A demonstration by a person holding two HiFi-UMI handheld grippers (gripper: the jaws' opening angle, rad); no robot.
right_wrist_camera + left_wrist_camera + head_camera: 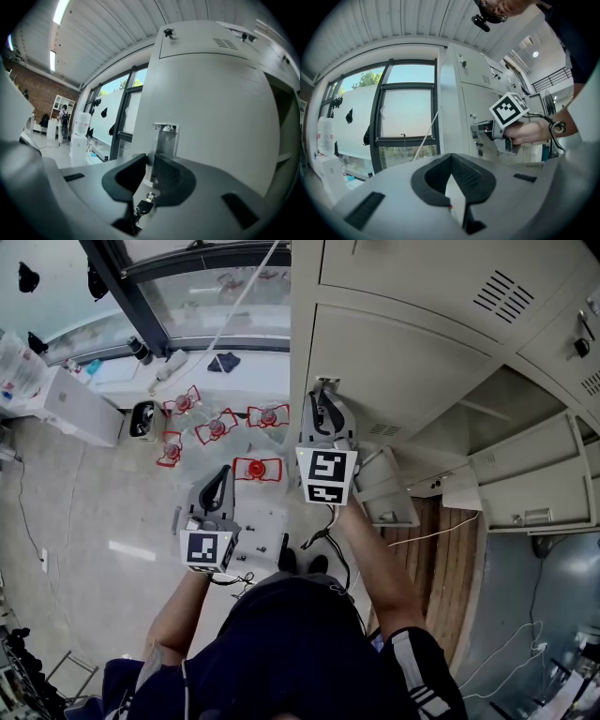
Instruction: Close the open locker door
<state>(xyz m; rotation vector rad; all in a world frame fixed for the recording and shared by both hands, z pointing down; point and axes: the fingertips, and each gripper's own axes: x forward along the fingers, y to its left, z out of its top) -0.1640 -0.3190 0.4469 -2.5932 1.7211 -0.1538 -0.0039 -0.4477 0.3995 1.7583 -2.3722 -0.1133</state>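
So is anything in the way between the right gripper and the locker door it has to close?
Nothing visible. The right gripper is right at the locker door, its jaws closed on the door's thin handle.

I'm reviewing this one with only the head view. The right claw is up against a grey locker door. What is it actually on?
Observer: In the right gripper view, the right claw is pinched nearly shut at the lock of the locker door. It seems to be on a key bunch, part of which dangles just under the pads.
Operator: And the left claw, held lower down, is it carrying anything?
Observer: No. The left gripper view shows the left claw shut with nothing between its pads. It is aimed towards a window.
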